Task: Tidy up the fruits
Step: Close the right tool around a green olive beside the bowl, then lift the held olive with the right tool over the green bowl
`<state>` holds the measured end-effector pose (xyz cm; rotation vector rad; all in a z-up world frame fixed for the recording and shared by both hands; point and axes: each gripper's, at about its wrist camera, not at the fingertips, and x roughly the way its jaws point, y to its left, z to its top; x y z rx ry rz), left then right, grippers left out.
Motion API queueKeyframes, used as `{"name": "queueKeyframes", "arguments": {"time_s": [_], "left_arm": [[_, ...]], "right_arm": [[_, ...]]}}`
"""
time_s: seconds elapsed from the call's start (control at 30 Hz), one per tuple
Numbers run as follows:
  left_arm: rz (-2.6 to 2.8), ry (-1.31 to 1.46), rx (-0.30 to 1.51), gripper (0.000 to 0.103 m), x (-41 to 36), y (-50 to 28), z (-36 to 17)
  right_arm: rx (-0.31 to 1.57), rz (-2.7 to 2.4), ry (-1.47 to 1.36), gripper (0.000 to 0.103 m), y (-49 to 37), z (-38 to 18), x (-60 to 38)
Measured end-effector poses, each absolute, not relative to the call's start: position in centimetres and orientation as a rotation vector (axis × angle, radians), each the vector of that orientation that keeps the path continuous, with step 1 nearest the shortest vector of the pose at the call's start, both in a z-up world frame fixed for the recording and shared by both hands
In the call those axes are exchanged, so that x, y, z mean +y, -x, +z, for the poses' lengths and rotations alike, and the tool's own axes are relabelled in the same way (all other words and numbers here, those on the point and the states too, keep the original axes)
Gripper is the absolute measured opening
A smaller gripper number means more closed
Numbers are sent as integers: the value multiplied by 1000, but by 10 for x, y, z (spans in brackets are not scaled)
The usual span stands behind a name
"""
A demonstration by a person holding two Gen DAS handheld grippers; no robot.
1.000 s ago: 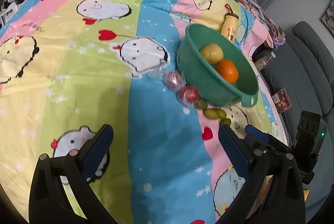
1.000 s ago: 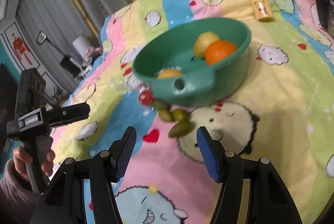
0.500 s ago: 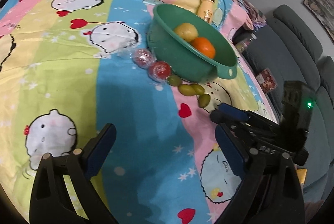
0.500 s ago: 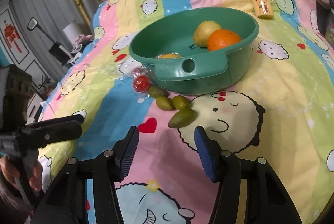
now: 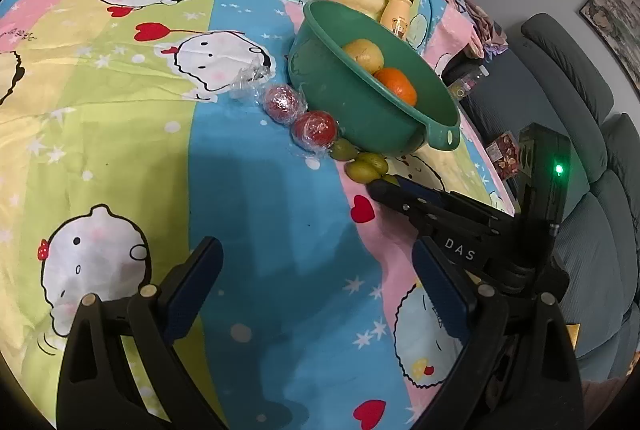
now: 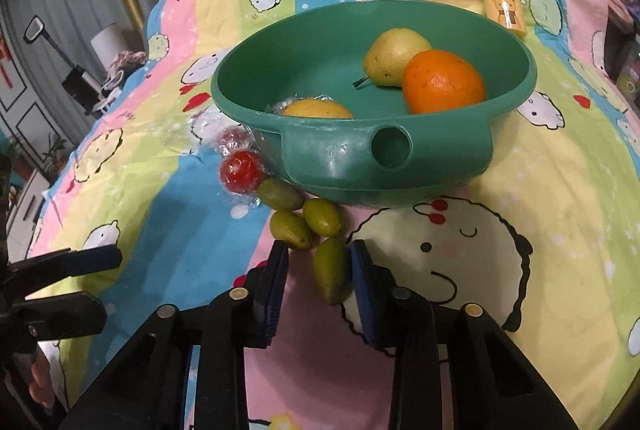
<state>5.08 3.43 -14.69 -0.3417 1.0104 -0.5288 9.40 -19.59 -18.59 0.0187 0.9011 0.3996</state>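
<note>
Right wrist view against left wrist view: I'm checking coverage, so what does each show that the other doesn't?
Only the right wrist view shows a wrapped yellow fruit low inside the green bowl and the nearest green fruit between the right tongs, whose jaws have just been closing.

Only the left wrist view shows the grey sofa and the open left tongs.

Both show the bowl, pear, orange, two wrapped red fruits and the yellow bottle.

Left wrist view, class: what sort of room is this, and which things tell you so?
Probably a home living room: a cartoon-print bedsheet serves as a cover under the green basin, a grey sofa stands beside it, and a framed picture hangs on the wall.
</note>
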Motion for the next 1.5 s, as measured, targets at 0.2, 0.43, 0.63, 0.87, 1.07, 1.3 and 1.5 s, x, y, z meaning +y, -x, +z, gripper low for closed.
{"name": "queueKeyframes", "arguments": {"time_s": [0.2,0.43,0.63,0.87,1.07,1.3,1.5], "left_arm": [[-541,319,1011,95,21,-54,-145],[-548,283,1006,81,-16,-69,-143],[-517,230,1012,68,-51,-87,-152],[-482,185,993,57,-61,-107,-162],[-480,127,979,45,-66,-109,-166],[-503,119,983,32,-61,-108,-167],[-529,127,983,32,-62,-101,-164]], "right_arm": [[894,451,-60,21,-84,-185,-211],[817,495,-164,21,-71,-172,-247],[763,489,-239,21,-69,-167,-270],[747,500,-295,21,-71,-168,-285],[742,510,-308,21,-70,-169,-287],[746,514,-316,21,-71,-170,-288],[749,519,-324,21,-71,-171,-288]]}}
